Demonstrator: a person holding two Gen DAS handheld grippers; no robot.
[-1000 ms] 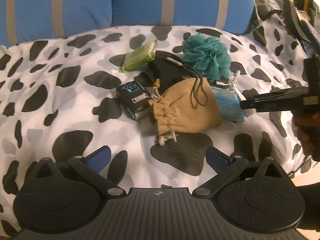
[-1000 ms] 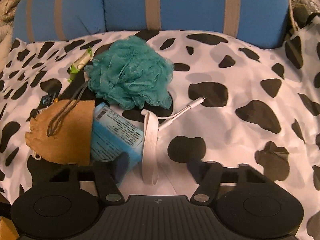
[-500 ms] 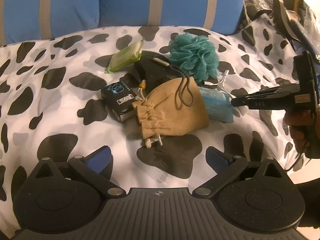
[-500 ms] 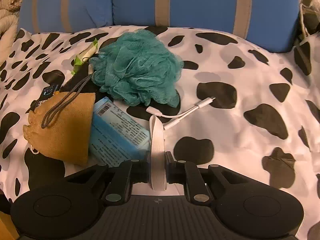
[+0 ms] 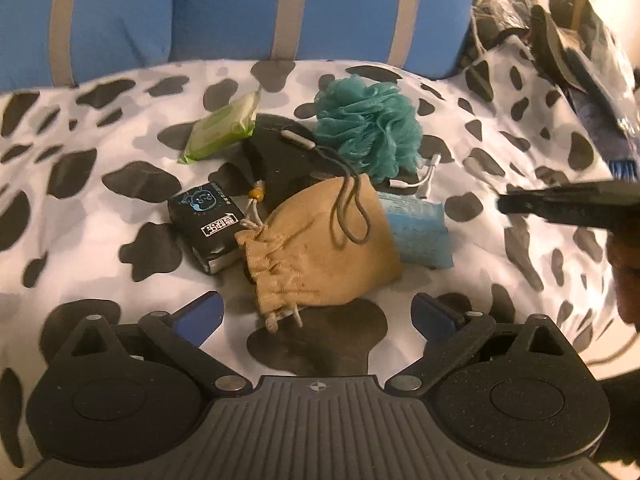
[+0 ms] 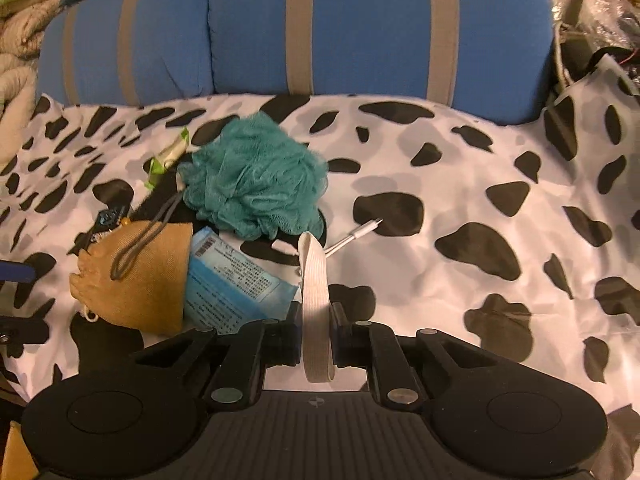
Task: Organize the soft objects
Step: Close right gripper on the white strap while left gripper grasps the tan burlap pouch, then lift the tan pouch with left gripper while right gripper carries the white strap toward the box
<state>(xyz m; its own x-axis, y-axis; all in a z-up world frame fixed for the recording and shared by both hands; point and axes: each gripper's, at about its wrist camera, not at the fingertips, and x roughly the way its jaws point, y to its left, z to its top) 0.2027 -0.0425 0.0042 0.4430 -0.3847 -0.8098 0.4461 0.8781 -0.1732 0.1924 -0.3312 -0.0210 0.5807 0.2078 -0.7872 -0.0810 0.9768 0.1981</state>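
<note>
your right gripper (image 6: 316, 330) is clamped on the white elastic band (image 6: 314, 276), gripped mid-length so both ends hang clear of the blue tissue pack (image 6: 236, 280). your left gripper (image 5: 318, 314) stands apart and empty, near the tan drawstring pouch (image 5: 320, 252), ready to grasp it.

A white elastic band (image 6: 316, 280), looped, stands on edge pinched in the right claw (image 6: 316, 334), its far end arching ahead. Just beyond it lies a teal mesh puff (image 6: 256, 178), crumpled. Left of the claw a blue tissue pack (image 6: 232, 284) lies flat, its left edge under a tan drawstring pouch (image 6: 144, 280). Directly ahead of the open left claw (image 5: 316, 314), that pouch's gathered mouth points toward it.
</note>
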